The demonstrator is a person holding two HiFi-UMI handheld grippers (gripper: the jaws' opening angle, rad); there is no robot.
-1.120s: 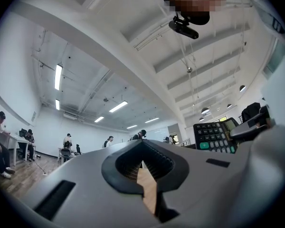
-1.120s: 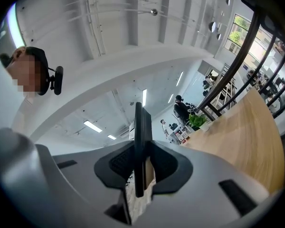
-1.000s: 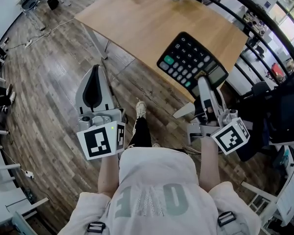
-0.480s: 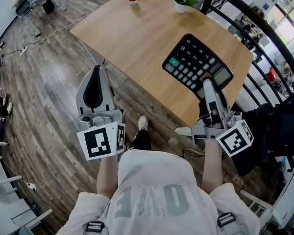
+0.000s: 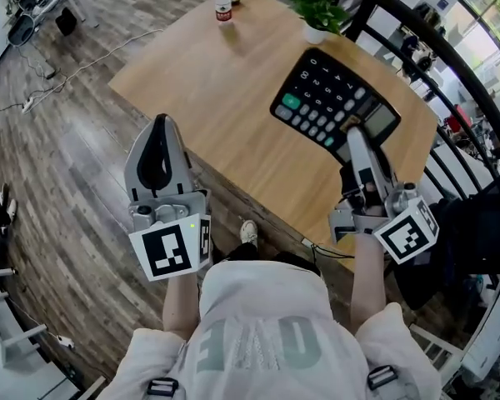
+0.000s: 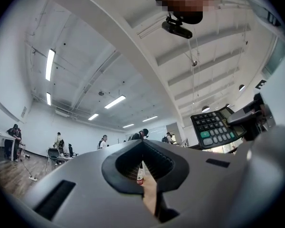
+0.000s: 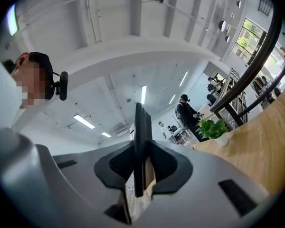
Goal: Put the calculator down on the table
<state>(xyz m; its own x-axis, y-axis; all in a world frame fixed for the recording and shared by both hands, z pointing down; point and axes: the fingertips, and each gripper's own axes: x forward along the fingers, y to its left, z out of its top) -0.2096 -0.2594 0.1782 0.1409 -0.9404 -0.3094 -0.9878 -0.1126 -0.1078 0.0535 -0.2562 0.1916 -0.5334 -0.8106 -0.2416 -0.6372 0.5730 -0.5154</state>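
A large black calculator (image 5: 333, 104) with grey keys, one green key and a display hangs over the right part of the wooden table (image 5: 225, 82). My right gripper (image 5: 355, 136) is shut on its near edge by the display. In the right gripper view the calculator (image 7: 138, 146) stands edge-on as a thin dark slab pinched between the pads. My left gripper (image 5: 159, 132) is shut with nothing in it, over the table's near left edge. The calculator (image 6: 213, 128) also shows at the right of the left gripper view.
A small bottle with a red label (image 5: 223, 2) stands at the table's far edge, and a potted green plant (image 5: 317, 11) to its right. A black curved railing (image 5: 433, 65) runs along the table's right side. Wood floor lies to the left, with chairs and cables.
Both grippers have moved forward over the table. The calculator, earlier at the table's near edge, now hangs farther in over the tabletop. The bottle and plant have come into fuller view.
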